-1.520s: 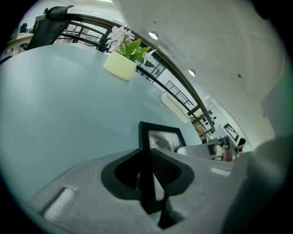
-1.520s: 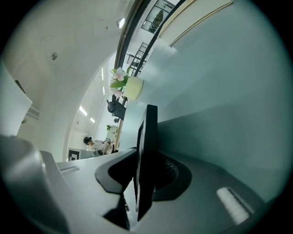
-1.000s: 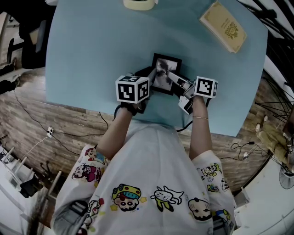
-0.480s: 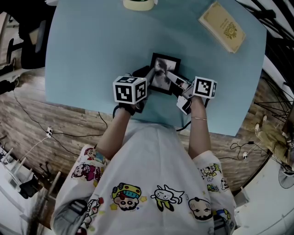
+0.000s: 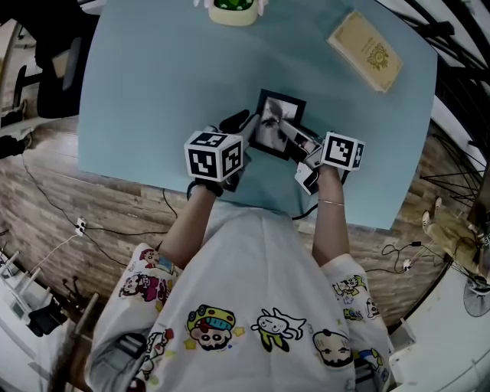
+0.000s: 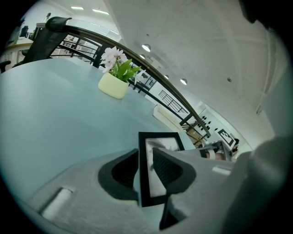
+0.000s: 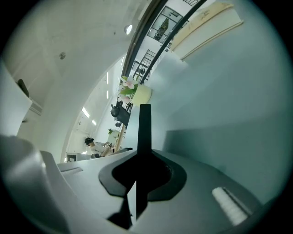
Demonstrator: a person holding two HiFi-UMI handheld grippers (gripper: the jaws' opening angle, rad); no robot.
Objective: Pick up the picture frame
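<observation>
Between the jaws of the right claw [image 7: 143, 160], clamped narrow on it, sits the picture frame [image 7: 144, 123], seen edge-on, near the front edge of the blue bench [image 5: 153, 92]. The left claw [image 6: 145, 157] straddles the frame's opposite edge, its jaws opening and its pads not pressing.

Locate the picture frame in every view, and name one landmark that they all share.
Head view: picture frame at the picture's centre.
Left gripper view: lower centre, between the opening jaws of the left gripper.
Right gripper view: edge-on dark strip at centre, clamped by the right gripper.
Shared landmark: flower pot.
</observation>
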